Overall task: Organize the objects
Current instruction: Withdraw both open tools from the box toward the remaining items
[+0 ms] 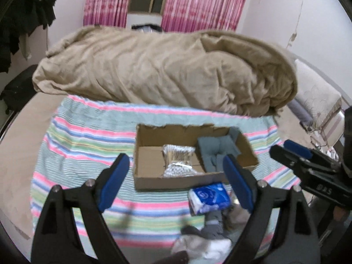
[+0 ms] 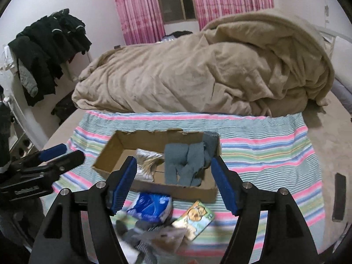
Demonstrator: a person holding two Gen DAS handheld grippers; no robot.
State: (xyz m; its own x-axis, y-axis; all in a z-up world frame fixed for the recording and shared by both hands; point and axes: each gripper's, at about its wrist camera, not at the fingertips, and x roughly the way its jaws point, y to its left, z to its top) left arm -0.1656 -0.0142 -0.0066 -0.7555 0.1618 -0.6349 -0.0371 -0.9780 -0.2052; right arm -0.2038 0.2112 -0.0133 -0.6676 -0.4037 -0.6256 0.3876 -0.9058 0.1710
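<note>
An open cardboard box (image 1: 176,181) (image 2: 176,189) lies on a striped towel (image 1: 88,143) (image 2: 264,154). Inside it are bags of cotton swabs (image 1: 179,171) (image 2: 147,154) and grey-blue socks (image 1: 212,151) (image 2: 182,162). In front of the box lie a blue tissue pack (image 1: 209,198) (image 2: 151,204), a green cartoon packet (image 2: 195,217) and a heap of grey and white socks (image 1: 204,237) (image 2: 149,235). My left gripper (image 1: 175,157) (image 2: 72,150) hangs open above the box's near side, empty. My right gripper (image 2: 173,160) (image 1: 279,146) is also open and empty, to the right of the left one.
A crumpled beige blanket (image 1: 165,66) (image 2: 209,70) fills the bed behind the towel. Black clothes (image 2: 48,44) hang at the left. A pillow (image 1: 316,96) sits at the right. A dark flat object (image 2: 338,198) lies on the bed right of the towel.
</note>
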